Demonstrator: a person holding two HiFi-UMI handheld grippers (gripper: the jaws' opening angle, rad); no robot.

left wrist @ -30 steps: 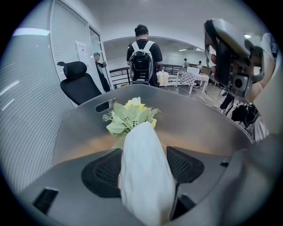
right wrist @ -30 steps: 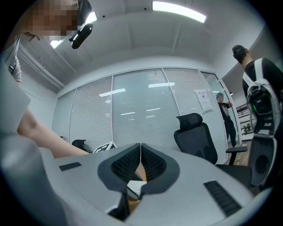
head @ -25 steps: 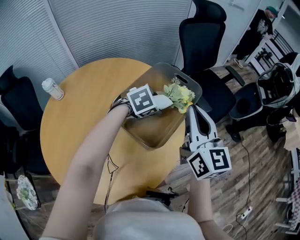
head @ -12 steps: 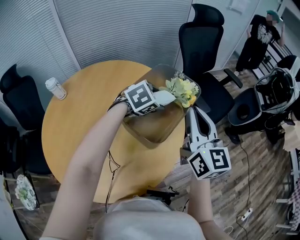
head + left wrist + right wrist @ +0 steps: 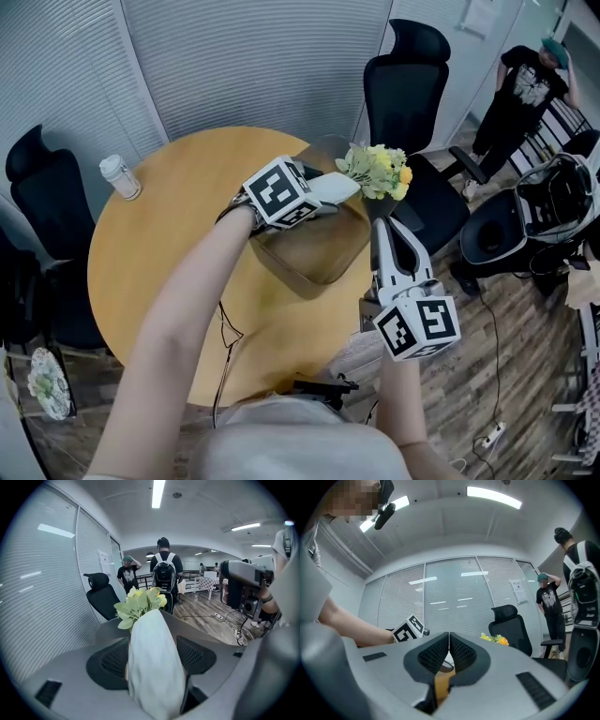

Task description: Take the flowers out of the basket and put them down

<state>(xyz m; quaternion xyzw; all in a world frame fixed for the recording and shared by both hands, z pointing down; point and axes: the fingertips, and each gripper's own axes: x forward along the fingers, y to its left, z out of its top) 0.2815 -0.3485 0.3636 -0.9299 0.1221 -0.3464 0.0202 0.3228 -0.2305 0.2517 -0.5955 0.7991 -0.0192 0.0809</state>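
My left gripper [image 5: 330,190] is shut on the white paper wrap [image 5: 335,187] of a small bouquet of yellow and green flowers [image 5: 379,171]. The bouquet hangs above the far rim of the brown see-through basket [image 5: 284,271], which stands on the round wooden table [image 5: 159,244]. In the left gripper view the wrap [image 5: 154,663] fills the gap between the pads and the flowers [image 5: 142,602] stick out beyond them. My right gripper [image 5: 379,228] is shut with nothing in it, just right of the basket by the table's edge. Its own view shows the pads [image 5: 461,653] pressed together and the flowers [image 5: 495,639] ahead.
A small white bottle [image 5: 121,177] stands at the table's far left. Black office chairs sit behind the table [image 5: 409,66] and at its left [image 5: 42,187]. A person [image 5: 528,84] stands at the far right, by more chairs. Cables lie on the wooden floor [image 5: 487,375].
My left gripper has risen with the bouquet, lifting the flowers from inside the basket to above its far rim. The right gripper has stayed about where it was.
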